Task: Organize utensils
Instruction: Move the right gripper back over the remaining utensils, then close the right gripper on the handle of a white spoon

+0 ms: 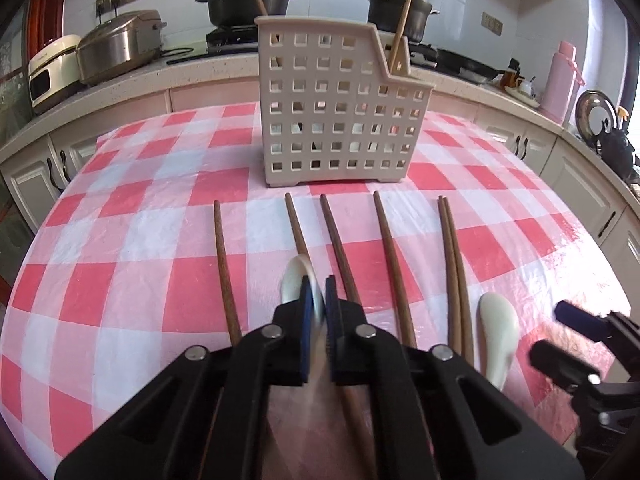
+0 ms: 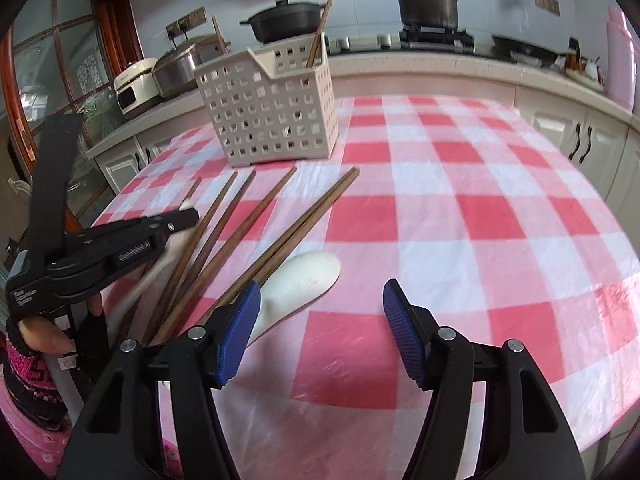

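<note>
Left gripper (image 1: 320,292) pinching pale ceramic spoon (image 1: 298,280) among brown wooden chopsticks (image 1: 390,256); right gripper (image 2: 322,308) spread beside second white spoon (image 2: 304,280), checked tablecloth (image 2: 480,208).

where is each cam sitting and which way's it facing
Left wrist: sits on the left claw, angled down over the table toward the basket; its own blue pads are shut on a white spoon, and the right claw shows at the right edge.
Right wrist: sits on the right claw, open over the second spoon; the left claw and a hand show at left.
Shared: basket, chopsticks, both spoons, checked cloth.
</note>
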Available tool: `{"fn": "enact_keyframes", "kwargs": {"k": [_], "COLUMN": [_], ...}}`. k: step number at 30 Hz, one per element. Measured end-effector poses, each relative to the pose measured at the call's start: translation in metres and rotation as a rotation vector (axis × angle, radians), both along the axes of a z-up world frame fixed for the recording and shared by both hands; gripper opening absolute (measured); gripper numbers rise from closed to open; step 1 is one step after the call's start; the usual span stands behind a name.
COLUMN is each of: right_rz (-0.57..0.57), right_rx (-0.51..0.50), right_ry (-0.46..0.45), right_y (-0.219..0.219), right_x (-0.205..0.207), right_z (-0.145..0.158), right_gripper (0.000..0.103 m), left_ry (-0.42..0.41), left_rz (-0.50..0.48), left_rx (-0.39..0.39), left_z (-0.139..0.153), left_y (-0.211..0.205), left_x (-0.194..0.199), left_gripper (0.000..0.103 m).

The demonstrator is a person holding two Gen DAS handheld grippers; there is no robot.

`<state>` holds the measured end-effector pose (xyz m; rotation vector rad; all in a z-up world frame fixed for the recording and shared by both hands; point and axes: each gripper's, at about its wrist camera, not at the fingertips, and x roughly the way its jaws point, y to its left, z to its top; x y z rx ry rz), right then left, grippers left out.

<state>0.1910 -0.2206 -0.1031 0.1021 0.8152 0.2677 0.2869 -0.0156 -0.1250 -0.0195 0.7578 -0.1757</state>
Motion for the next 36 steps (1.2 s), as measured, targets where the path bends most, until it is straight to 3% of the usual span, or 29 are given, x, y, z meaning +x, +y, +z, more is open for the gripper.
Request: {"fn": "enact_keyframes", "kwargs": {"k": [4, 10, 17, 21, 26, 36], "right_rz": [-0.017, -0.032, -0.036, 0.044, 0.042, -0.044], "right_rx": [0.035, 0.006, -0.129, -0.186, -0.286, -0.171], "right_ry": [0.047, 0.088, 0.084, 0.070, 0.073, 0.243], "right_y": [0.004, 0.019, 0.039, 0.033, 0.017, 0.003], "right_x": [0.004, 0.014, 0.025, 0.024, 0.027, 0.033], "right_z": [-0.003, -0.007, -0.007, -0.006, -0.003, -0.003], "right_gripper": [0.056, 0.050, 0.046, 0.044, 0.043, 0.050], "left_ry": [-0.042, -0.090, -0.136, -0.137, -0.134, -0.136], "left_rz": [-0.010, 0.000, 0.002, 0.021, 0.037, 0.057], "left_rx": [-0.053, -0.083, -0.091, -0.109, -0.133, -0.123], "left_z": [0.008, 0.018, 0.028, 0.030, 0.029, 0.026], "left_y": [0.009, 0.021, 0.034, 0.046, 0.054, 0.055], "left_x": [-0.015, -0.033, -0.049, -0.050, -0.049, -0.049], "left_gripper": [0.005, 0.005, 0.005, 0.005, 0.005, 0.005]}}
